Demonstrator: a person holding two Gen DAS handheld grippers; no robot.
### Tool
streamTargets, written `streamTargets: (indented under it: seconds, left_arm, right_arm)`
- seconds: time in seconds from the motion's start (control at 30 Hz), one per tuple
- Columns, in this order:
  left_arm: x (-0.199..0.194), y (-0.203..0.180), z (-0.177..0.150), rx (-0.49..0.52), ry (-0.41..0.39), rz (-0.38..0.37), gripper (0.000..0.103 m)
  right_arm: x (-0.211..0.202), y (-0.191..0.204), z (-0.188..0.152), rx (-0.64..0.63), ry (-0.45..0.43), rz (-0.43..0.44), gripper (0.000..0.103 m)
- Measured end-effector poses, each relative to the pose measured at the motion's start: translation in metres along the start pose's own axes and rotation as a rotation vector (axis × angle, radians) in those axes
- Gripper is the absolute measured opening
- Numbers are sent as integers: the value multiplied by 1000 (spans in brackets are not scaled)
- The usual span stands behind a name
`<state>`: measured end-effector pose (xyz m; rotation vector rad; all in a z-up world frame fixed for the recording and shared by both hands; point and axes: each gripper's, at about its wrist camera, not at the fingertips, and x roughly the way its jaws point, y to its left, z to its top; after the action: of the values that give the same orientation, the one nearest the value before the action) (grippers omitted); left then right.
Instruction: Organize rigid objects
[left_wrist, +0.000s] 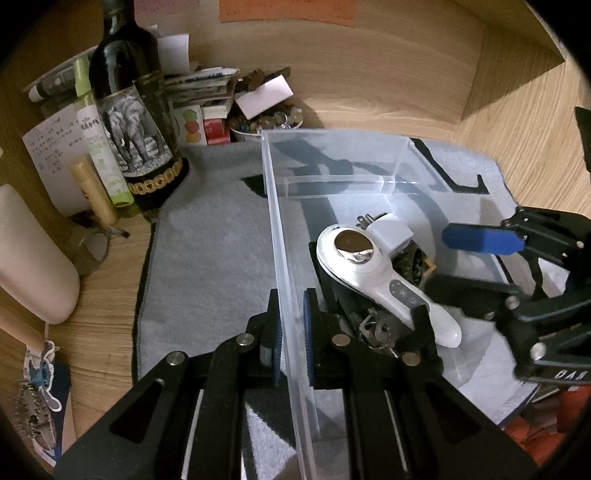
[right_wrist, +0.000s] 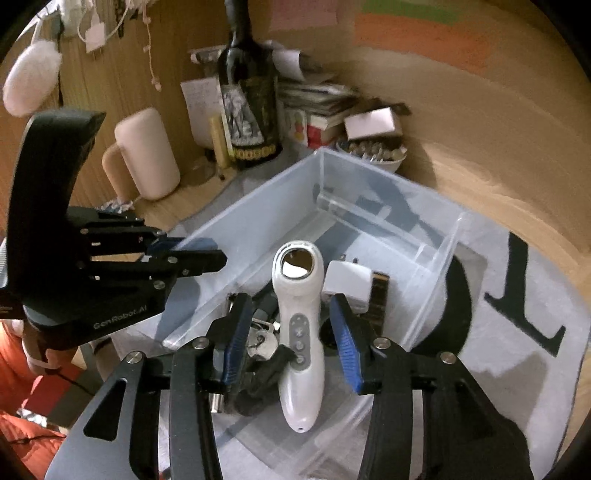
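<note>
here, left gripper jaws clamped on bin wall, right gripper jaws apart astride white device

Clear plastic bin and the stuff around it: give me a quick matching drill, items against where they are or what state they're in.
Items:
1. left claw
2. right claw
3. white handheld device
4. wine bottle

States:
A. open, pads either side of the device
B. upright on the desk, outside the bin
C. clamped on the clear plastic bin wall
D. lying inside the bin

Pairs: 1-C, 2-A, 3-D, 4-B
</note>
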<state>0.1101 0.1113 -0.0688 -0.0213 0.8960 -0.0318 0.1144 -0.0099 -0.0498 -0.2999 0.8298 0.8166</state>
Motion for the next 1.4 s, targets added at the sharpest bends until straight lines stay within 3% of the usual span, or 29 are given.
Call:
streamTargets:
  seconds: [0.03,0.13,0.33,0.4,0.47,0.53,0.63,0.73,0.97,1.4]
  left_arm:
    - [-3,0,1,-4,-5,7,16]
    - [-14,1,4,-15,-33,18,39]
    - [-48,-12,11,2,-134,41,63]
    - [-64,-21,13,5,-196,45,70]
    - [-76,-28,15,0,-248,40,85]
    - [-89,-37,16,-5,-312,30,92]
    - [-105,-50,15,1,-385,28,97]
    - [-117,-63,12,2,-450,25,101]
    - [-129,-87,3,9,-518,10,102]
    - [-138,-114,-10,47,-588,1,103]
  right_arm:
    - [-6,-1,0,4,-17,-5,41]
    - [-21,-5,0,18,-67,-29,56]
    - [-63,-19,-5,63,-196,-102,70]
    - [-76,-22,-8,78,-234,-133,75]
    - [-92,-27,-13,96,-278,-163,86]
    - [-107,-31,-18,113,-322,-190,88]
    - [-124,-36,-24,125,-364,-220,92]
    - [-142,-41,-32,141,-413,-246,103]
    - [-177,-45,-52,172,-518,-305,103]
    - [-192,-44,-74,207,-556,-320,103]
